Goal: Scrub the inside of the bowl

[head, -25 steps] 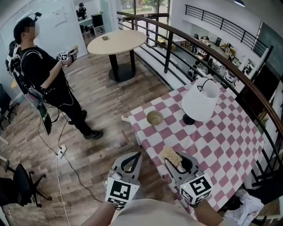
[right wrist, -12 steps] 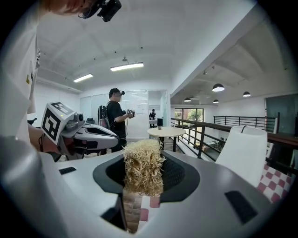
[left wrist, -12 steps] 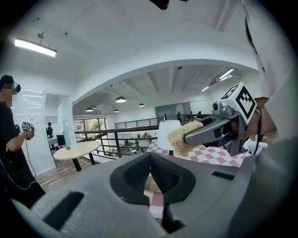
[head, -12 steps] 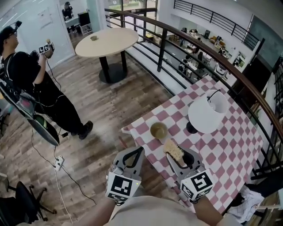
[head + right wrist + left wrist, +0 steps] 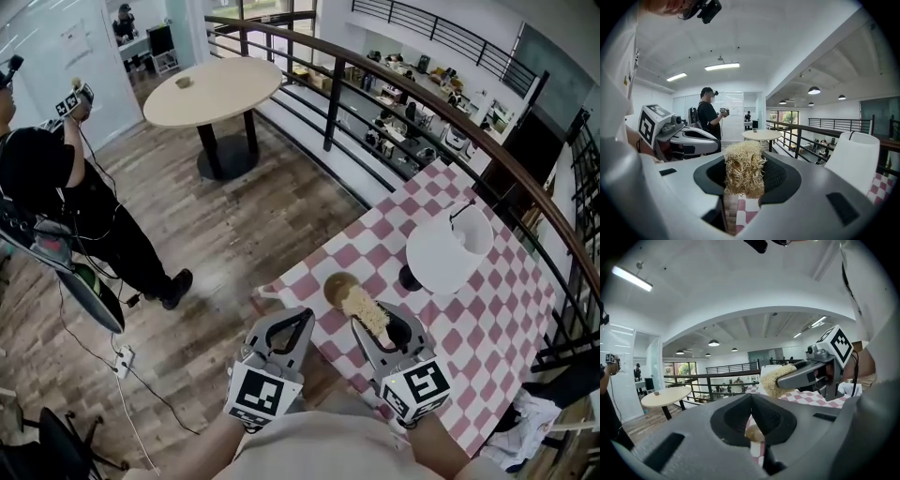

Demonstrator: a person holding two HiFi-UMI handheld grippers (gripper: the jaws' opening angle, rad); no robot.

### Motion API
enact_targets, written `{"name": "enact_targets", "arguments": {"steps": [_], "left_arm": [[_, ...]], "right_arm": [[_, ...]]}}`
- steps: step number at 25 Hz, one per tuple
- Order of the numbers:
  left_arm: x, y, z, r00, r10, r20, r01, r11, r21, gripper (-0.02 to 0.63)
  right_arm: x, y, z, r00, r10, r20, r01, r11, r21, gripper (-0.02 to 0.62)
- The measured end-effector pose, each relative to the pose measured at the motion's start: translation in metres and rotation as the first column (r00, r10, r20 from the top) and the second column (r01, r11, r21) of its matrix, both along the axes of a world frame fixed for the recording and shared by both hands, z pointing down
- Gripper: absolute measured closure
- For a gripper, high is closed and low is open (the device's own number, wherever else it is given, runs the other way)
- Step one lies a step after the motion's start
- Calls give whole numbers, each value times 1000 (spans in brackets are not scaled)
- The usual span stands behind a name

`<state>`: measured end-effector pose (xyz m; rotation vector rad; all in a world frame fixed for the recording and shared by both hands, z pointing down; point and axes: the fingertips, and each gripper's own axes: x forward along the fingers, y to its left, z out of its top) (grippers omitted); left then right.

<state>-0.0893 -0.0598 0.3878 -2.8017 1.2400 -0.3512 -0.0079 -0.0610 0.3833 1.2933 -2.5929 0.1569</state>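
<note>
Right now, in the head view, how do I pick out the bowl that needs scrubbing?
Find the table with the pink-and-white checked cloth beside the railing. Near its corner that juts over the wooden floor, left of the lamp, sits the bowl, with the tip of the scrubber overlapping it. It is small, round and olive-tan, while the lamp is tall and white.

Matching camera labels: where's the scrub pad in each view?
Head view: scrub pad lower centre, in the right gripper.
Left gripper view: right of centre, at mid-height.
Right gripper view: dead centre, clamped between the tongs.
Shared landmark: the round table, in all three.
</note>
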Motion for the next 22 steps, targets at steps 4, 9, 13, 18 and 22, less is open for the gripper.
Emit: {"name": "enact_targets", "arguments": {"steps": [4, 9, 13, 18, 22], "left_arm": [[9, -10, 9, 999, -8, 34, 9, 1000, -27, 591], [23, -25, 22, 998, -30, 48, 35, 995, -93, 591], [34, -33, 49, 996, -24, 88, 40, 981, -189, 591], [47, -58, 85, 987, -15, 162, 57, 963, -264, 549], [50, -78, 118, 971, -27, 237, 105, 940, -326, 488]], "right_arm": [[6, -11, 2, 1000, -3, -1, 3, 1000, -7, 433], [25, -28, 6, 1000, -1, -2, 1, 1000, -24, 433], [34, -34, 18, 1000, -8, 1, 9, 998, -57, 433], [45, -45, 29, 1000, -13, 11, 14, 997, -79, 433], [53, -51, 43, 1000, -9, -14, 8, 995, -97, 433]]}}
